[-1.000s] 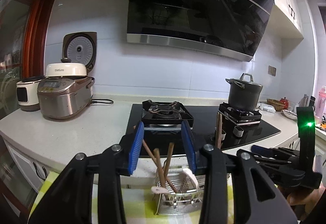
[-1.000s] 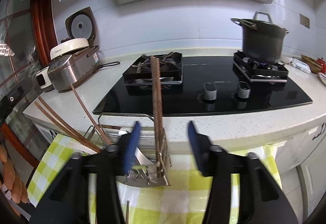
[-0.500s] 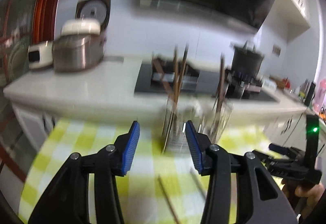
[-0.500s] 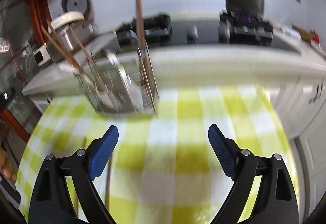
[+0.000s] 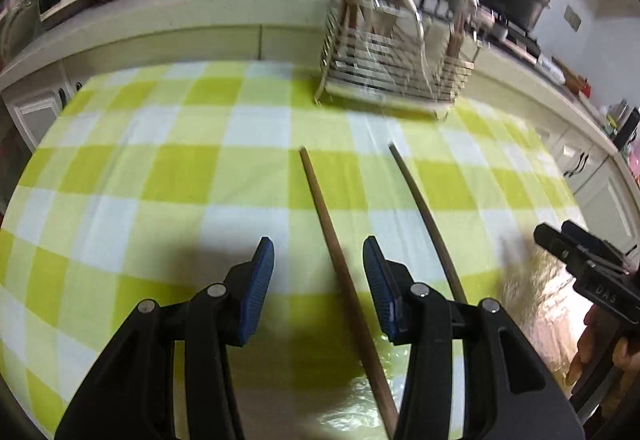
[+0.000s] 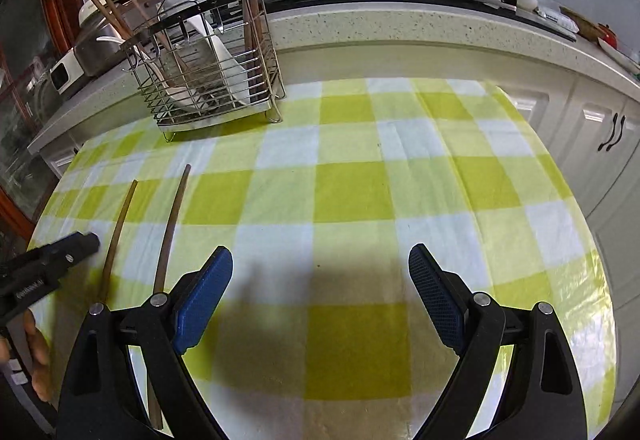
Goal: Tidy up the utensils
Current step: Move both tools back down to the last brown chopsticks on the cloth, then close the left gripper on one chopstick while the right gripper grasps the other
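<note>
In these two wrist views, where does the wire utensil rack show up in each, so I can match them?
Left wrist view: the wire utensil rack stands top centre-right, at the far edge of the checked cloth, blurred.
Right wrist view: the rack stands upper left, on the cloth's far edge.
Shared landmark: the two loose chopsticks lying on the cloth nearer the cameras.

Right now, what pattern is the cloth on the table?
The tablecloth is a yellow-green and white check, clearest in the right wrist view.

Right tool (image 5: 592, 268) body: white letters "DAS", partly legible; left tool (image 6: 48, 264) lettering too blurred.
</note>
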`<state>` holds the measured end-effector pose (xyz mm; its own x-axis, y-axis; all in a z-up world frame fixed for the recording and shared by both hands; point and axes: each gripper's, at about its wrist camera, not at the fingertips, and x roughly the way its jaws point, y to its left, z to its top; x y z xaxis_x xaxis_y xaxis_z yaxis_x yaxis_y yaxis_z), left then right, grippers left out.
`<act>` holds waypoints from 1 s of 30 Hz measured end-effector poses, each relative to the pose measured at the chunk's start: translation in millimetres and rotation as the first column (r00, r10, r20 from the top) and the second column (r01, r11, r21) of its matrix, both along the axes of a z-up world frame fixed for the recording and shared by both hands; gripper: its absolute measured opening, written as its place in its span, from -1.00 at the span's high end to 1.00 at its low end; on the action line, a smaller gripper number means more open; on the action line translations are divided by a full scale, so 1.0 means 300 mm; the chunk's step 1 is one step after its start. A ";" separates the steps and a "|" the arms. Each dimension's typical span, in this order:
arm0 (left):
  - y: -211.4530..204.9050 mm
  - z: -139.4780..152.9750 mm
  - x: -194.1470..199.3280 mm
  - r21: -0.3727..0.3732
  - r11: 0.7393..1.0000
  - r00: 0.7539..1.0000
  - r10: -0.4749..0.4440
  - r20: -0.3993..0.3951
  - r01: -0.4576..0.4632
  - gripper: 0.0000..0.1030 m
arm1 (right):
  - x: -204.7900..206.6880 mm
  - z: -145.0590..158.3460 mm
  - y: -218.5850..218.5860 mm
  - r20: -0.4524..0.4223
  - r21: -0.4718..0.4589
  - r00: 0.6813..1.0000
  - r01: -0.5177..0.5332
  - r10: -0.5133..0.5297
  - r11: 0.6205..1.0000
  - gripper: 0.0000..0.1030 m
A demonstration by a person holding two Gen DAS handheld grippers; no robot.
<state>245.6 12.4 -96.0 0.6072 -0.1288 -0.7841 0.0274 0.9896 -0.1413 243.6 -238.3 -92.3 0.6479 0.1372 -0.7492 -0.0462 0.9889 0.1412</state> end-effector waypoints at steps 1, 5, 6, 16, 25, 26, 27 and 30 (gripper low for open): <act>-0.012 -0.007 0.006 0.015 1.000 1.000 -0.004 -0.010 0.004 0.13 | -0.001 -0.002 0.001 0.000 0.000 1.000 -0.003 0.003 1.000 -0.63; -0.046 -0.031 0.024 0.041 0.999 0.999 -0.023 -0.040 0.025 0.22 | -0.001 -0.003 0.013 0.003 -0.037 1.000 -0.013 0.013 0.999 -0.63; -0.052 -0.039 0.029 0.057 0.998 0.999 -0.022 -0.050 0.025 0.33 | 0.003 -0.004 0.016 -0.001 -0.043 1.000 -0.017 0.016 0.999 -0.63; -0.100 -0.028 0.051 0.172 0.982 0.996 -0.062 -0.064 0.072 0.80 | 0.031 -0.023 0.058 -0.074 -0.015 0.996 -0.050 0.048 0.999 -0.63; -0.047 -0.021 0.044 0.129 0.990 0.996 -0.056 -0.070 0.065 0.86 | 0.051 -0.006 0.174 -0.084 -0.038 0.988 -0.131 0.127 0.991 -0.63; -0.033 -0.019 0.041 0.125 0.990 0.996 -0.049 -0.068 0.057 0.86 | 0.054 -0.005 0.187 -0.084 -0.041 0.987 -0.141 0.137 0.989 -0.63; -0.024 -0.017 0.040 0.123 0.991 0.997 -0.043 -0.066 0.051 0.86 | 0.059 -0.005 0.204 -0.085 -0.046 0.985 -0.153 0.149 0.987 -0.63; 0.014 -0.006 0.034 0.112 0.993 0.998 -0.019 -0.055 0.025 0.86 | 0.078 -0.016 0.256 -0.099 -0.055 0.979 -0.185 0.179 0.981 -0.62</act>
<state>255.9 16.5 -97.8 0.5618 -0.0509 -0.8257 0.0447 0.9985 -0.0312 267.1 -161.3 -97.2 0.5437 0.1963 -0.8160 -0.2158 0.9723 0.0902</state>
